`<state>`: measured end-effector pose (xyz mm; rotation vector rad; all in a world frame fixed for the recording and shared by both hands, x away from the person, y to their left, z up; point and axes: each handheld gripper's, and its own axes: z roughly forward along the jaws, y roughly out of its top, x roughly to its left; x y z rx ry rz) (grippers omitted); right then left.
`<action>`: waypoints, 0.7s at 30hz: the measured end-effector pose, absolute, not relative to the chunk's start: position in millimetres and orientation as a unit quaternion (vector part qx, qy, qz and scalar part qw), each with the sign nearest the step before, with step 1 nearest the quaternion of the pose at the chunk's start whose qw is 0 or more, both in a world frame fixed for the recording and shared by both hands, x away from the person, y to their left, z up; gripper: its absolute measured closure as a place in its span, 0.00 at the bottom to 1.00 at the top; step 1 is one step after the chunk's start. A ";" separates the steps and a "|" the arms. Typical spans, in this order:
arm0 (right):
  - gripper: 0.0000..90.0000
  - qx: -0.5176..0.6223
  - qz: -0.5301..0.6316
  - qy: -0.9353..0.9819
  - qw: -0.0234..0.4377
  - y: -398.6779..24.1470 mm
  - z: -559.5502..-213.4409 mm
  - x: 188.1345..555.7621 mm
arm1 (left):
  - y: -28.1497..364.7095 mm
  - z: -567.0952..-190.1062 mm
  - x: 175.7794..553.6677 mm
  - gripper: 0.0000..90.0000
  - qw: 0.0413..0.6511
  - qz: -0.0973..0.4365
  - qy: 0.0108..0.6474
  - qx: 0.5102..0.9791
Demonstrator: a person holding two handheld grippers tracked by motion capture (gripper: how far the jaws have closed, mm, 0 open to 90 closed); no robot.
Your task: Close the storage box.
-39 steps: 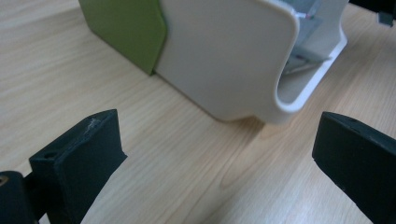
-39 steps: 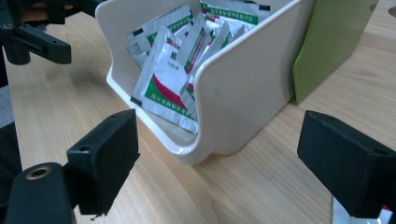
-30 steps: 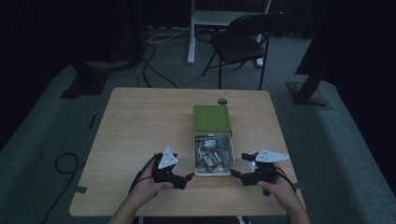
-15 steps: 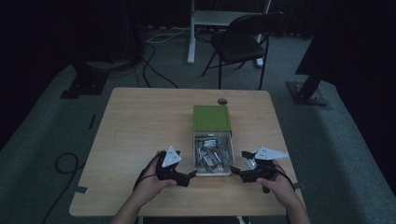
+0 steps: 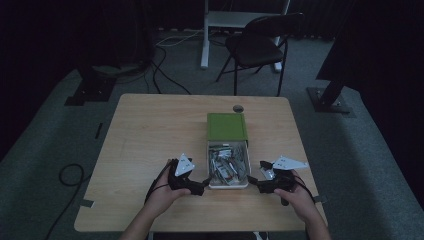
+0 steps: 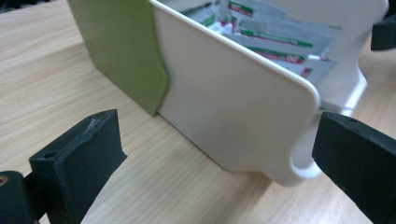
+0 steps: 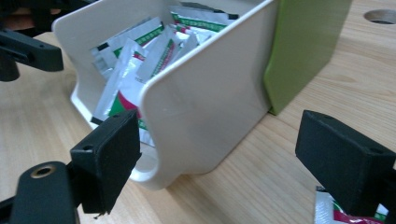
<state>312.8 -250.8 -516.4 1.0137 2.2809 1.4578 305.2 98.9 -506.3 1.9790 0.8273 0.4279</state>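
A white tray [image 5: 246,159] holding several silver sachets [image 5: 225,165] sticks halfway out of a green sleeve [image 5: 227,126] at the table's near middle. My left gripper [image 5: 202,186] stands open at the tray's near left corner. In the left gripper view the left gripper [image 6: 215,163] has that white corner [image 6: 243,107] between its spread jaws. Open as well, my right gripper [image 5: 253,181] faces the near right corner. The right gripper [image 7: 224,163] straddles the tray wall [image 7: 205,112] in the right gripper view, and a loose sachet [image 7: 334,212] lies by one jaw.
The wooden table [image 5: 150,130] has a round cable hole [image 5: 238,108] just beyond the green sleeve. A black folding chair [image 5: 260,45] and a white desk leg [image 5: 205,35] stand on the floor behind. Cables trail off the left side [image 5: 70,175].
The left gripper has edged slightly right toward the tray's corner. The right gripper has barely shifted. The tray and sleeve stay where they were.
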 end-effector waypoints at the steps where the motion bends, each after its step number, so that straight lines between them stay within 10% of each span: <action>1: 0.14 0.351 0.499 0.782 0.127 -251.5 -516.4 313.2 | 98.5 -506.0 306.3 0.03 0.461 0.173 0.338 0.802; 21: 0.13 0.357 0.504 0.777 0.124 -250.2 -517.6 317.0 | 98.8 -505.2 315.8 0.02 0.458 0.174 0.337 0.804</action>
